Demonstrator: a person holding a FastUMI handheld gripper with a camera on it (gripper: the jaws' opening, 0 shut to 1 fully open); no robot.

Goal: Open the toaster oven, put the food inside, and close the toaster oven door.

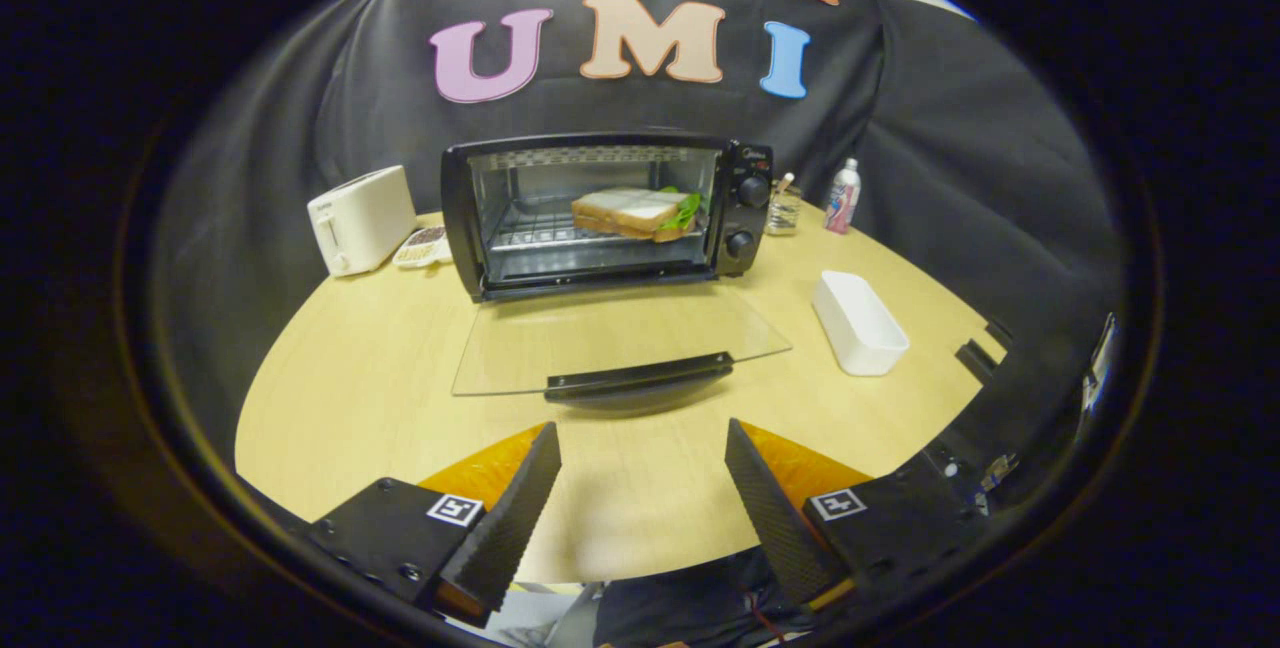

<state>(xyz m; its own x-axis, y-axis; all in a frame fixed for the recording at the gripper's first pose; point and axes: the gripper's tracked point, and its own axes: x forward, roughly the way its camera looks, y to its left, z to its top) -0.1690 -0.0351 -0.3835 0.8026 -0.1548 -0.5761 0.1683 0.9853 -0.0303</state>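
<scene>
I held the gripper point(642, 438) spread wide and empty low in the frame, its fingers short of the toaster oven point(607, 214) at centre, whose glass door point(615, 336) lay flat open, a sandwich point(634, 212), seemingly with lettuce, on its rack.

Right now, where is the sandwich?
The sandwich lies on the rack inside the open toaster oven, beyond the open gripper, between the white toaster and a glass.

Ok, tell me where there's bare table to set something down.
Free: between the open gripper and the lowered glass door, and left of that door. Crowded: the back, around the toaster oven, pop-up toaster, bottle, white tray.
</scene>
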